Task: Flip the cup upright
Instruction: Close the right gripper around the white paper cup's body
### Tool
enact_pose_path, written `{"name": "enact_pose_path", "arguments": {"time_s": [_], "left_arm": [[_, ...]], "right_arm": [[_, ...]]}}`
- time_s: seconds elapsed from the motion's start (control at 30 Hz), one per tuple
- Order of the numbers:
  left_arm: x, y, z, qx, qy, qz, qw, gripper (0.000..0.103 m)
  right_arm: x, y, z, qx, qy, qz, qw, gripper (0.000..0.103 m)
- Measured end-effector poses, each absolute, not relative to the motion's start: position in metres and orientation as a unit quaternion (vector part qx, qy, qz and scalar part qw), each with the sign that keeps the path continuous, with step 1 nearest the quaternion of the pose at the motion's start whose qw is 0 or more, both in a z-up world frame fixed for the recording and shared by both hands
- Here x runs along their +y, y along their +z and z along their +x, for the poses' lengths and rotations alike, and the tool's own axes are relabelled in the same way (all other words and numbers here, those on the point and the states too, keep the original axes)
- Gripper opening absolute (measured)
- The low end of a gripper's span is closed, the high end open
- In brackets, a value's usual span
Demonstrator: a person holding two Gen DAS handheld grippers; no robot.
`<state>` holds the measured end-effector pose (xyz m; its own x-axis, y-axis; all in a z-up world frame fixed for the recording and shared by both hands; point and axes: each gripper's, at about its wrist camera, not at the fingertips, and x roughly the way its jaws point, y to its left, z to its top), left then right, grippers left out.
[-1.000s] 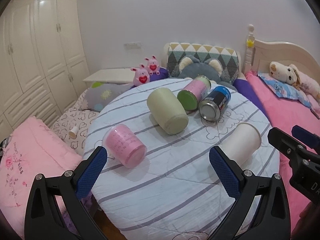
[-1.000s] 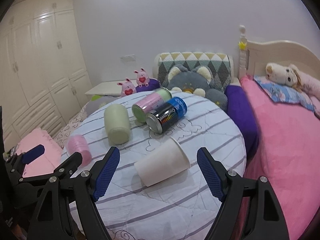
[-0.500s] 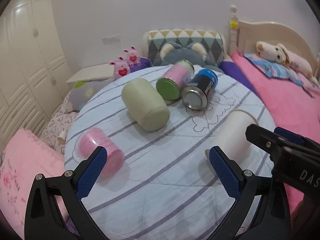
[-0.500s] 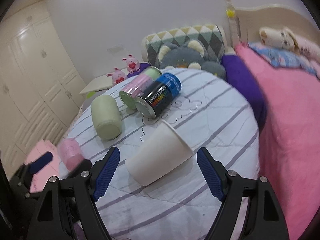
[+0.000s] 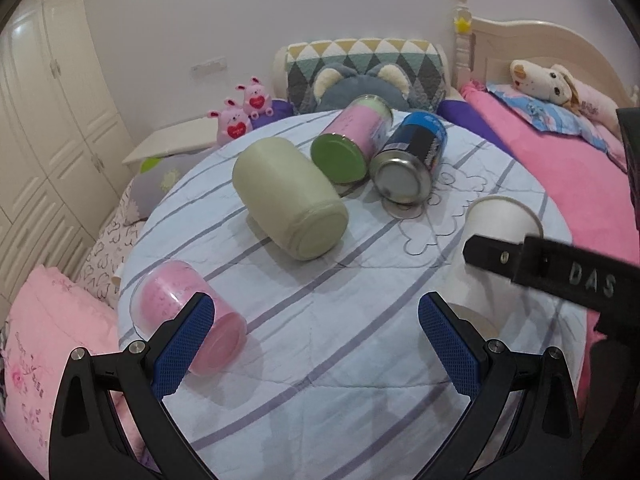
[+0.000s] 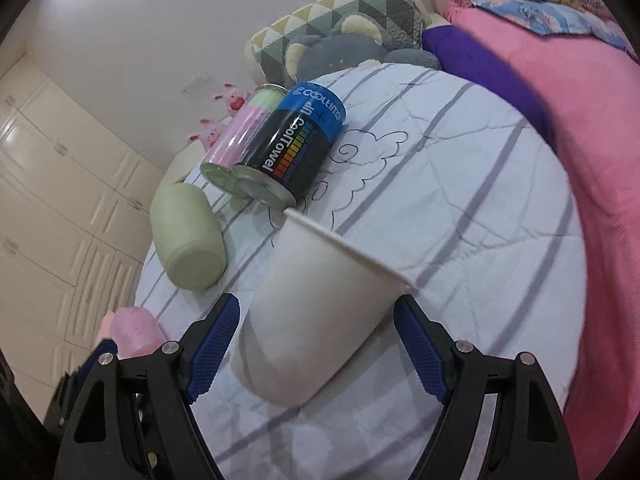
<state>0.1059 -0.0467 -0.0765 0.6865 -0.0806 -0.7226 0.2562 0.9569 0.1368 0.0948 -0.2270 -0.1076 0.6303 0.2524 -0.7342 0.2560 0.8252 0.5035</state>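
Both tool (image 6: pixel 316 344) pads astride cup (image 6: pixel 320 300)

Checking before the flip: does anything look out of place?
Every container lies on its side: white cup between the open right tool, pink cup, green jar, two cans. Nothing spilled.

Bedroom interior: furnishings and surfaces as recorded.

A plain pale wall (image 5: pixel 280 12) is seen behind, with a small switch plate (image 5: pixel 209 66) mounted on it. Cream panelled wardrobe doors (image 5: pixel 44 120) are ranged along the left. A round table covered by a white, grey-striped quilted cloth (image 5: pixel 320 320) is placed centrally. A cream bed headboard (image 5: pixel 532 44) with a turned post is set at right, above a pink bedspread (image 5: pixel 560 168). A low white side table (image 5: pixel 176 140) is stood against the wall.
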Motion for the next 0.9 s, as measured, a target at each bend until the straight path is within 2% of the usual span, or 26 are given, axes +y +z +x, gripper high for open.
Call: {"name": "enact_pose_path", "arguments": {"time_s": [0.47, 0.57, 0.87, 0.9], "left_arm": [[-0.021, -0.080, 0.111, 0.401, -0.081, 0.092, 0.908, 0.103], [-0.016, -0.082, 0.108, 0.405, -0.077, 0.091, 0.907, 0.103], [-0.005, -0.082, 0.102, 0.408, -0.066, 0.081, 0.907, 0.103], [-0.005, -0.081, 0.102, 0.408, -0.065, 0.081, 0.907, 0.103]], "right_arm": [[-0.197, -0.110, 0.137, 0.458, 0.100, 0.243, 0.849, 0.080], [-0.183, -0.107, 0.142, 0.469, 0.130, 0.221, 0.845, 0.076], [-0.171, -0.122, 0.154, 0.493, 0.130, 0.210, 0.834, 0.076], [-0.168, -0.122, 0.154, 0.494, 0.135, 0.210, 0.833, 0.073]]}}
